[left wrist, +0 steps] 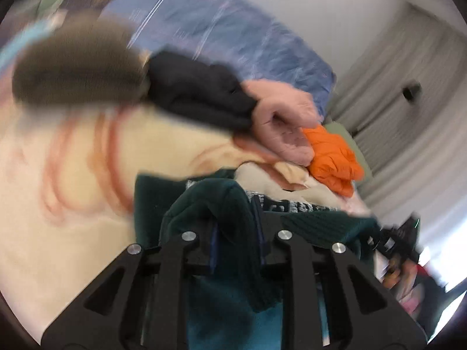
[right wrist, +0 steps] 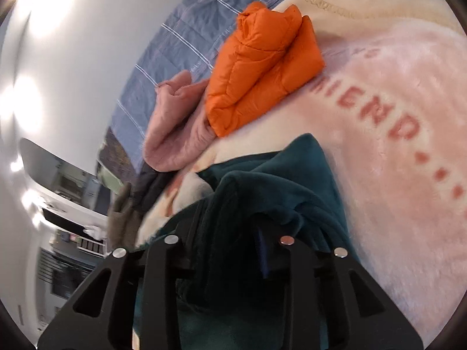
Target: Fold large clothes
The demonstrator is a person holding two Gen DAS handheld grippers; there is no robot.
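Observation:
A dark teal fleece garment [left wrist: 233, 204] is bunched between the jaws of my left gripper [left wrist: 235, 227], which is shut on it. The same teal garment [right wrist: 277, 180] fills the jaws of my right gripper [right wrist: 230, 230], also shut on it. The garment hangs over a pink and cream blanket [right wrist: 394, 102] with red lettering. In the left wrist view the other gripper [left wrist: 394, 242] and the hand holding it show at the right edge. That view is blurred by motion.
Folded clothes lie on the blanket: an orange puffer jacket [right wrist: 259, 67], a pink garment [right wrist: 178, 128], a black garment [left wrist: 198, 87] and a brown one [left wrist: 78, 67]. A blue quilt [right wrist: 181, 46] lies against the white wall. A door [left wrist: 408, 87] stands at the right.

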